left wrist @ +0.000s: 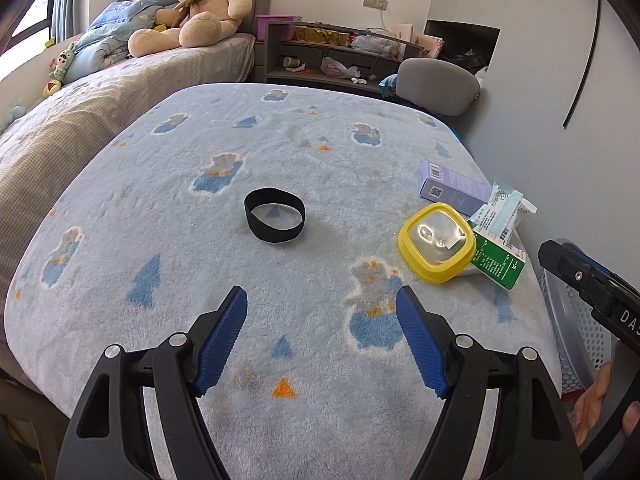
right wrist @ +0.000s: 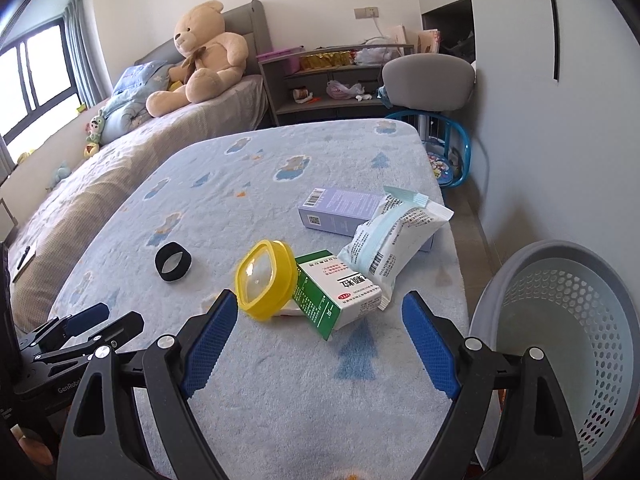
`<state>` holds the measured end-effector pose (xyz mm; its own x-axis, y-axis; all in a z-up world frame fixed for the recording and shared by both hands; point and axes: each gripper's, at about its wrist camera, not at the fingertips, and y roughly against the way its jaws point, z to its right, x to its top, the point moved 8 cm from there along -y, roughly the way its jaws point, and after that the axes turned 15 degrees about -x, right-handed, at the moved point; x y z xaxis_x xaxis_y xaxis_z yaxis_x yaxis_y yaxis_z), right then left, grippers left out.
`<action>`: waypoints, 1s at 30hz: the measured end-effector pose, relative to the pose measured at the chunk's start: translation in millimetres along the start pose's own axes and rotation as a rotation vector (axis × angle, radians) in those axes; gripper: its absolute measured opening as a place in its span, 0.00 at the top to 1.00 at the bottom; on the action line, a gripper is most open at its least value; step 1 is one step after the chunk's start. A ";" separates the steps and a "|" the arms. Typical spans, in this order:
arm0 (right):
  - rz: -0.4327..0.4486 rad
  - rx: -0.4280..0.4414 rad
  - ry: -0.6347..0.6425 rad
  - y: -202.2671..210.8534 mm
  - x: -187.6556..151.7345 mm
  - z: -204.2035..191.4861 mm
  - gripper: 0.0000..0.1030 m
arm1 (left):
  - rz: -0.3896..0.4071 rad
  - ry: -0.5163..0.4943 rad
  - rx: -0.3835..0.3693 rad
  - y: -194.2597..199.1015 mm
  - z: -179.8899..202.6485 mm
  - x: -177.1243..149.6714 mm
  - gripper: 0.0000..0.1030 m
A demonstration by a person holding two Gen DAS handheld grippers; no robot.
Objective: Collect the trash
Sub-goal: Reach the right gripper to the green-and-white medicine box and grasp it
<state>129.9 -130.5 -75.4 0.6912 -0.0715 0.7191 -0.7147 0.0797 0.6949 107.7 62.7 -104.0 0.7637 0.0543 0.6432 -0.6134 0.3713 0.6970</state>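
While both grippers hang over the near edge of the blanket-covered table (right wrist: 248, 420), nothing is picked up yet: the right gripper (right wrist: 320, 324) has its blue jaws spread wide and empty, and the left gripper (left wrist: 322, 316) is spread just as wide, also holding nothing. The trash sits bunched on the right side of the table: a yellow lid (right wrist: 264, 280) propped up on edge, a green-and-white medicine box (right wrist: 332, 300) touching it, a white-and-teal wipes packet (right wrist: 390, 240) leaning over the box's far end, and a purple box (right wrist: 340, 210) lying behind. A black band (right wrist: 173, 266) lies apart, toward the middle. The grey perforated bin (right wrist: 568, 328) waits off the table's right edge, and it looks empty.

The right gripper looks lined up on the medicine box, so that seems the first pick. The box's long axis runs diagonally, its near end pointing toward the gripper and slightly right, the far end tucked under the packet. Best to turn the jaws across the narrow width, not the length, and close near the free front half. Lift gently, because the lid leans on it and the packet rests on top, so either may topple
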 end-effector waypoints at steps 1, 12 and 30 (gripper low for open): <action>0.001 0.002 0.004 -0.4 0.8 -1.3 0.20 | 0.000 0.001 0.003 -0.9 -1.6 0.1 0.29; -0.030 0.021 0.030 -16.7 4.8 -17.8 0.20 | -0.009 0.018 0.005 -7.3 -11.7 -1.5 0.29; -0.074 -0.034 0.089 -49.3 3.2 -19.3 0.20 | -0.026 0.048 -0.013 -15.5 -18.3 -7.4 0.29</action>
<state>169.5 -115.5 -107.5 0.7497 0.0101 0.6617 -0.6585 0.1113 0.7443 115.2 73.5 -125.3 0.7883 0.0888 0.6089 -0.5909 0.3852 0.7088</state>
